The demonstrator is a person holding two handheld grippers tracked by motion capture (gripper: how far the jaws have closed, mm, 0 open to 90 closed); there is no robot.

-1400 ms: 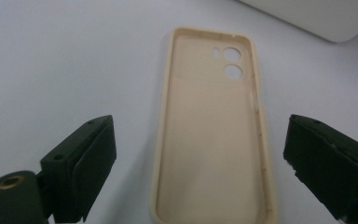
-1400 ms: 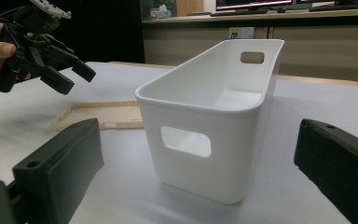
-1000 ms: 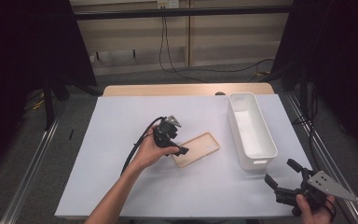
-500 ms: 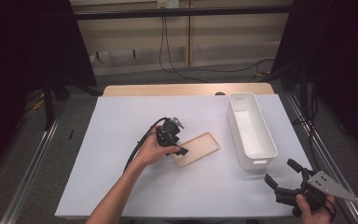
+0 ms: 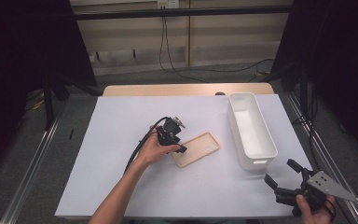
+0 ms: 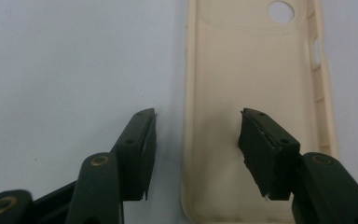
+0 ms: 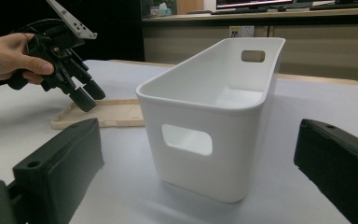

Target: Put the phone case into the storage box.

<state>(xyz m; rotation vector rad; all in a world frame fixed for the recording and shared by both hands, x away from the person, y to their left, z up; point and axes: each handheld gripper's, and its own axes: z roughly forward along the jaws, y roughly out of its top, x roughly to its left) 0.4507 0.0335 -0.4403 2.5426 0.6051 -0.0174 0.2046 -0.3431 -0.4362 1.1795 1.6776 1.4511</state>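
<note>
Left tool (image 5: pixel 181 148) jaws just closing, half apart; right tool (image 5: pixel 282 178) wide open.

A lab — black curtains (image 5: pixel 23 70), cables (image 5: pixel 177 46), a paper-covered table (image 5: pixel 121 121).

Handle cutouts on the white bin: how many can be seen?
2. One in the white bin's near end wall, one in its far end wall. Its long sides show none.

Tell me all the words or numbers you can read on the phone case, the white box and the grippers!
None can be read. The cream phone case is plain inside, the white box has no label, and the left gripper and right gripper bear no readable marks. The wall socket is too small and blurred to tell.
</note>
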